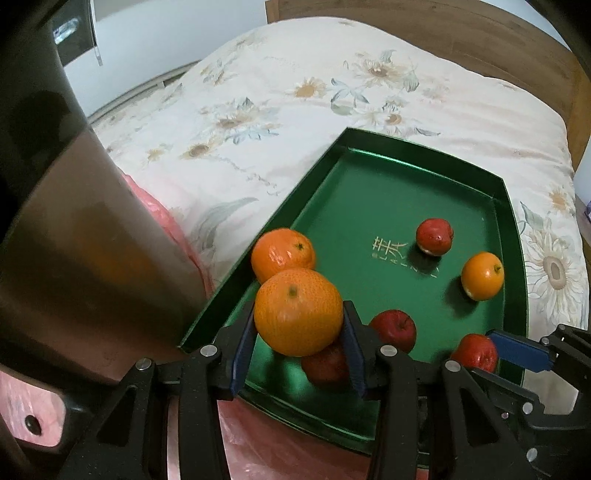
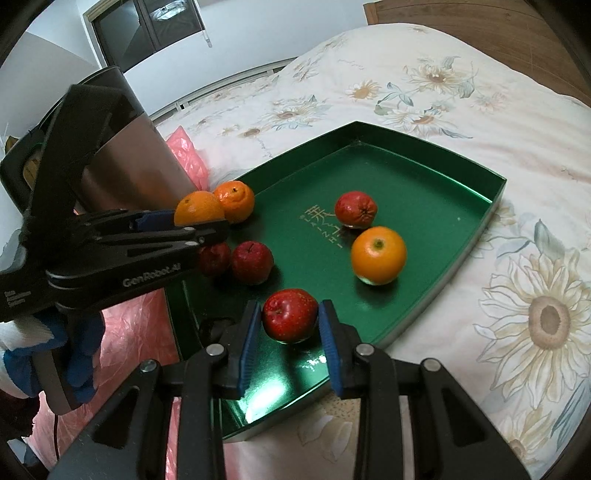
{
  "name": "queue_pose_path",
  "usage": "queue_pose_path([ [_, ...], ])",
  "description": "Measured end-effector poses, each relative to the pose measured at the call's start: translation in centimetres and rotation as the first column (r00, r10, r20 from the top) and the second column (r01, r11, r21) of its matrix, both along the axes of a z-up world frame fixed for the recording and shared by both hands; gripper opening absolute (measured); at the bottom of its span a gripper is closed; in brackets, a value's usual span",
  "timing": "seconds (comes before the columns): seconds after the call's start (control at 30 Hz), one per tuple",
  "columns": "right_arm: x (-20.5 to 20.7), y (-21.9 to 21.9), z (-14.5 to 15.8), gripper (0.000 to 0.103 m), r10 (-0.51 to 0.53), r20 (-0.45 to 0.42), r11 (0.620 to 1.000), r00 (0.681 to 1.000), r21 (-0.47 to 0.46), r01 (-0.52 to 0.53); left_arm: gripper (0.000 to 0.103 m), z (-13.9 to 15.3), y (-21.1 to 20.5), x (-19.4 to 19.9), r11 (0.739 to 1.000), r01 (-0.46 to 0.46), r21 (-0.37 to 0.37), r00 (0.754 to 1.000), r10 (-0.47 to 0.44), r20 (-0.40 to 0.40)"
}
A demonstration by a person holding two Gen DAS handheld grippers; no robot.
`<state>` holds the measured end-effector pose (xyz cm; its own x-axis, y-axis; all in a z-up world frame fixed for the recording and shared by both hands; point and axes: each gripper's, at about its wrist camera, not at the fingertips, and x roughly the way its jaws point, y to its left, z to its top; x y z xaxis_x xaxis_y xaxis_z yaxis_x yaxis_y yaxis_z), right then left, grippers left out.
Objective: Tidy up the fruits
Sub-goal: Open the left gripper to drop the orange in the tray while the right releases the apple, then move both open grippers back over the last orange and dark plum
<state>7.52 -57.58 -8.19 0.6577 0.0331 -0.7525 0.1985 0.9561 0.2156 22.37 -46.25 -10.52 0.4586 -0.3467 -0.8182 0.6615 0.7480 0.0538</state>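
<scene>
A green tray (image 1: 406, 192) (image 2: 424, 177) lies on a flowered quilt. My left gripper (image 1: 300, 326) is shut on an orange (image 1: 298, 314), held above the tray's near left corner and over a red apple (image 1: 325, 365). A second orange (image 1: 282, 254) sits against the tray's left wall. My right gripper (image 2: 290, 314) is shut on a red apple (image 2: 290, 319) low over the tray's near edge. In the right wrist view the left gripper (image 2: 207, 221) carries its orange (image 2: 199, 210) at the left. Loose on the tray are another orange (image 2: 378, 254) and several red apples (image 2: 356, 208) (image 2: 252, 262).
A tall dark metal cylinder (image 1: 74, 229) (image 2: 133, 155) stands close to the tray's left side, on pink plastic film (image 2: 140, 325). The quilt (image 1: 295, 92) spreads beyond the tray to a wooden headboard (image 1: 480, 33). A gloved hand (image 2: 55, 350) holds the left gripper.
</scene>
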Motion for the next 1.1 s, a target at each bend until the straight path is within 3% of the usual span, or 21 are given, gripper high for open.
queue_pose_path([
  [0.17,0.0,0.1,0.0,0.033,0.001,-0.001,1.000,1.000,-0.006,-0.001,0.040,-1.9,-0.3,0.2,1.000,-0.005,0.023,0.998,0.006,-0.064],
  [0.4,-0.3,0.2,0.1,0.035,-0.004,0.005,1.000,1.000,-0.017,0.004,0.050,-1.6,-0.1,-0.1,1.000,-0.005,0.007,0.999,0.005,-0.046],
  [0.47,-0.4,0.3,0.3,0.058,-0.003,0.011,1.000,1.000,-0.023,0.003,0.052,-1.3,0.2,-0.3,1.000,-0.006,0.000,0.999,0.006,-0.038],
  [0.5,-0.5,0.4,0.4,0.075,-0.001,0.016,1.000,1.000,-0.026,0.002,0.052,-1.1,0.3,-0.3,1.000,-0.007,0.000,0.999,0.007,-0.036],
  [0.53,-0.6,0.5,0.7,0.083,0.000,0.022,0.999,1.000,-0.032,0.001,0.052,-0.9,0.4,-0.4,1.000,-0.007,-0.001,0.999,0.007,-0.031],
  [0.9,-2.4,1.1,2.6,0.083,-0.006,0.043,0.998,0.999,-0.063,0.008,0.052,2.4,2.2,-3.1,0.998,0.011,-0.061,1.000,-0.012,-0.016],
  [0.97,-3.0,1.1,3.2,0.087,-0.022,0.050,0.997,0.999,-0.068,0.025,0.053,3.3,3.0,-3.9,0.997,0.011,-0.081,1.000,-0.012,-0.013],
  [1.0,-3.4,1.1,3.5,0.095,-0.031,0.056,0.997,0.998,-0.070,0.035,0.053,3.7,3.3,-4.2,0.996,0.011,-0.088,1.000,-0.012,-0.012],
  [1.1,-4.5,1.2,4.6,0.097,-0.055,0.079,0.996,0.995,-0.073,0.061,0.053,5.4,4.9,-5.6,0.994,0.009,-0.110,1.000,-0.008,0.008],
])
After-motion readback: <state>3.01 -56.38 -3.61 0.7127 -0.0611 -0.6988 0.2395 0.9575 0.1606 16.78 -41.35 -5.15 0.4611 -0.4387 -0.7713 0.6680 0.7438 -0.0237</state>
